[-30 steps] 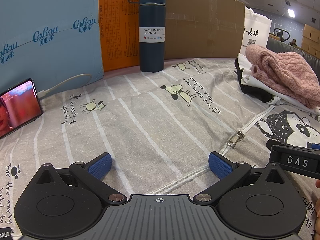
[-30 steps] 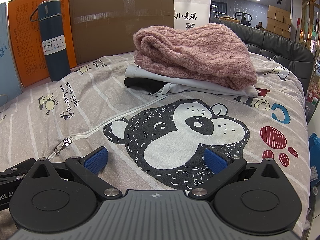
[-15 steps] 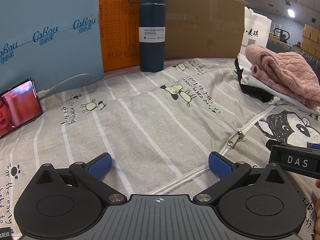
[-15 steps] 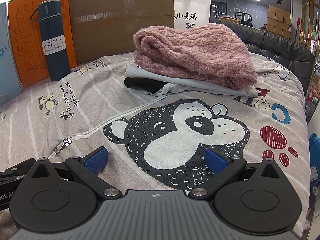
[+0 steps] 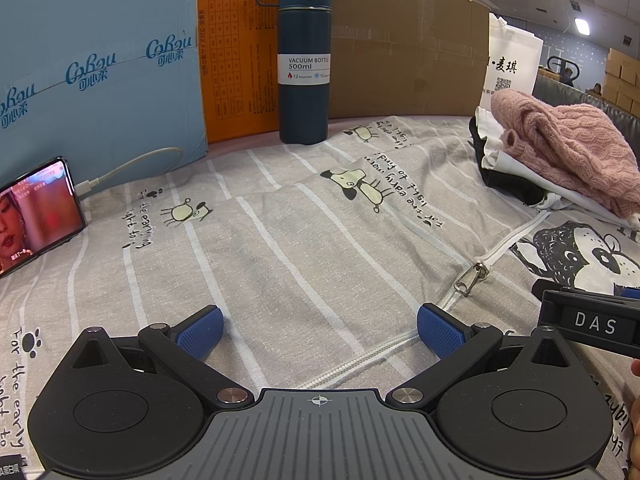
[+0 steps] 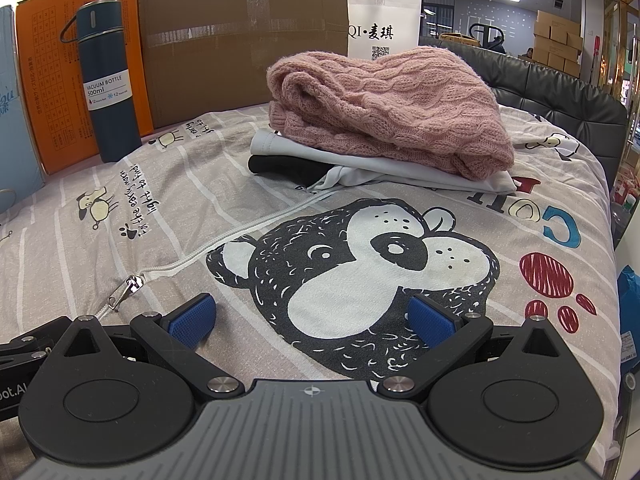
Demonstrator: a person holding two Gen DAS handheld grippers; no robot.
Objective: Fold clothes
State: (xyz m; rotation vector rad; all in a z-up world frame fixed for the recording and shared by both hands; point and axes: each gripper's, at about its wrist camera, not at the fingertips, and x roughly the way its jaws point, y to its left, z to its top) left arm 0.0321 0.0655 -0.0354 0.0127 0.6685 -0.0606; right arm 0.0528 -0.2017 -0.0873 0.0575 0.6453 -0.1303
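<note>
On the grey striped bed cover [image 5: 304, 256], printed with small dogs and, to the right, a large black-and-white bear [image 6: 352, 276], a white zipper [image 5: 472, 276] runs diagonally between the two patterns, its metal pull lying flat. The left gripper [image 5: 320, 330] rests low over the striped area with its blue pads [image 5: 200, 330] spread wide, nothing between them, the zipper line passing just beside the right-hand pad. The right gripper [image 6: 312, 318] is likewise spread wide and empty, poised over the lower part of the bear print. The clothes form a folded stack at the far side of the cover: a pink cable-knit sweater [image 6: 384, 100] on top, a white garment [image 6: 360, 164] beneath it, and a black garment [image 6: 280, 166] at the bottom. Behind stand a dark blue vacuum bottle [image 5: 304, 68], an orange box [image 5: 236, 52], a brown carton [image 6: 240, 36], a pale blue box [image 5: 92, 76] and a white bag [image 5: 512, 60]. A phone [image 5: 36, 212] with lit screen leans at the left, a cable [image 5: 128, 168] attached.
</note>
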